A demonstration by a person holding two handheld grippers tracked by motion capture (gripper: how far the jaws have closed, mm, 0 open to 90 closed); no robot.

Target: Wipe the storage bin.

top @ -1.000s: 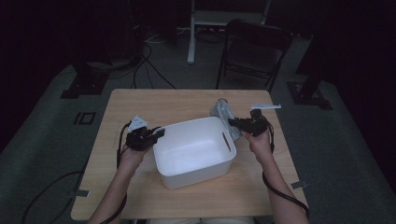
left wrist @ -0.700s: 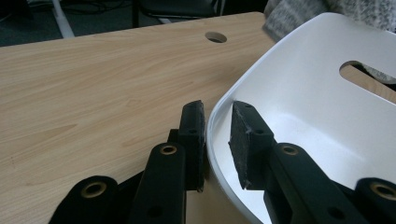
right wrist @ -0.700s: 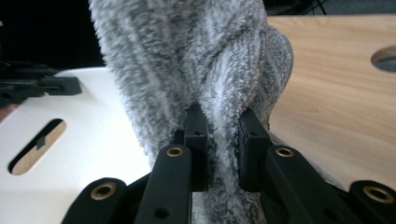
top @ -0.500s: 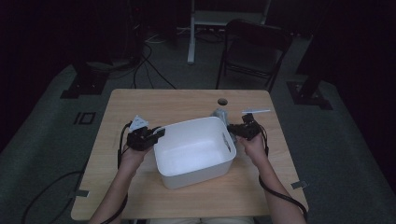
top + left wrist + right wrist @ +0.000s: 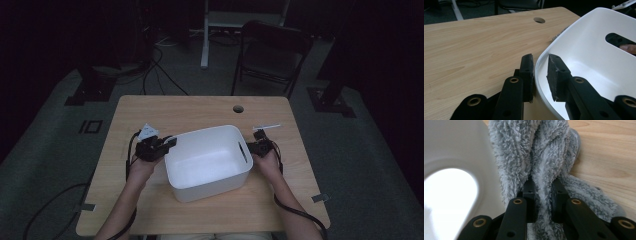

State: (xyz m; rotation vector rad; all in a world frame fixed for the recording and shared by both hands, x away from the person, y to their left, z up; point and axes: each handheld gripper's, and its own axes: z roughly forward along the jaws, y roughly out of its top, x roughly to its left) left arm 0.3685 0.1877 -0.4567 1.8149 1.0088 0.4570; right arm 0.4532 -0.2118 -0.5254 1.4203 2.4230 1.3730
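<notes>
Soft, light grey fleece cloth [image 5: 544,157], pinched by right claw [image 5: 543,202] beside bin [image 5: 207,160]; left claw [image 5: 540,75] clamps stiff rim.

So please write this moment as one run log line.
left gripper: shut on white tub rim | right gripper: shut on grey fleece cloth beside tub | table: wood

Gripper [image 5: 540,75] straddles bin [image 5: 584,47] rim (white).
</notes>
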